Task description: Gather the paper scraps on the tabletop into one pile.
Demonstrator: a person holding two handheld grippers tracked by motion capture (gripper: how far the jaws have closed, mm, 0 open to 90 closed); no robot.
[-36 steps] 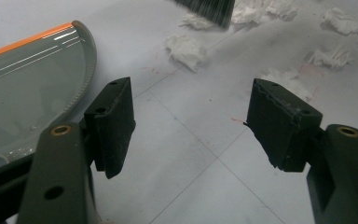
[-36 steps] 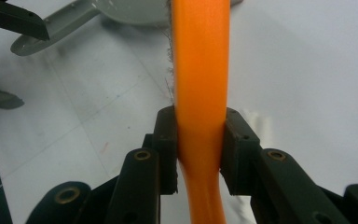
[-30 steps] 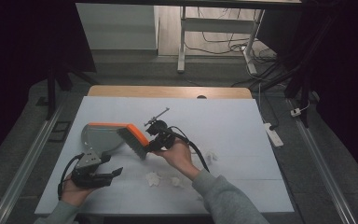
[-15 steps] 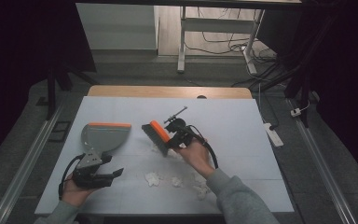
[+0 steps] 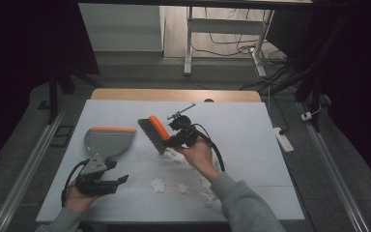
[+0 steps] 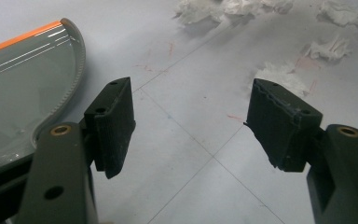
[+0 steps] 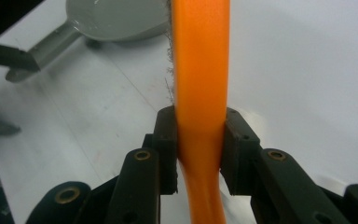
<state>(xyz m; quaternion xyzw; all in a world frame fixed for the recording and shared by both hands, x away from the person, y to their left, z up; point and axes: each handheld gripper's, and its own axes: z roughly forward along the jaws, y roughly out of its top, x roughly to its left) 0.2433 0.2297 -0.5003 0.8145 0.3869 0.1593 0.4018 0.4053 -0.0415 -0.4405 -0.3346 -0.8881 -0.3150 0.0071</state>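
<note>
A hand brush with an orange back and dark bristles hangs over the middle of the white table, my right gripper shut on its orange handle. The grey dustpan with an orange lip lies flat at the left; its bowl shows beside my left jaw. My left gripper rests near the front left, open and holding nothing, just in front of the dustpan's handle. Several white paper scraps lie on the table between the two hands; some scraps sit beyond my open jaws.
The white table has a wooden strip along its far edge. A power strip lies off the right edge. Metal rails run along both sides on the floor, and a desk frame with cables stands behind.
My right gripper has lifted the brush off the dustpan and carried it right, to the table's middle. The left gripper has stayed put.
</note>
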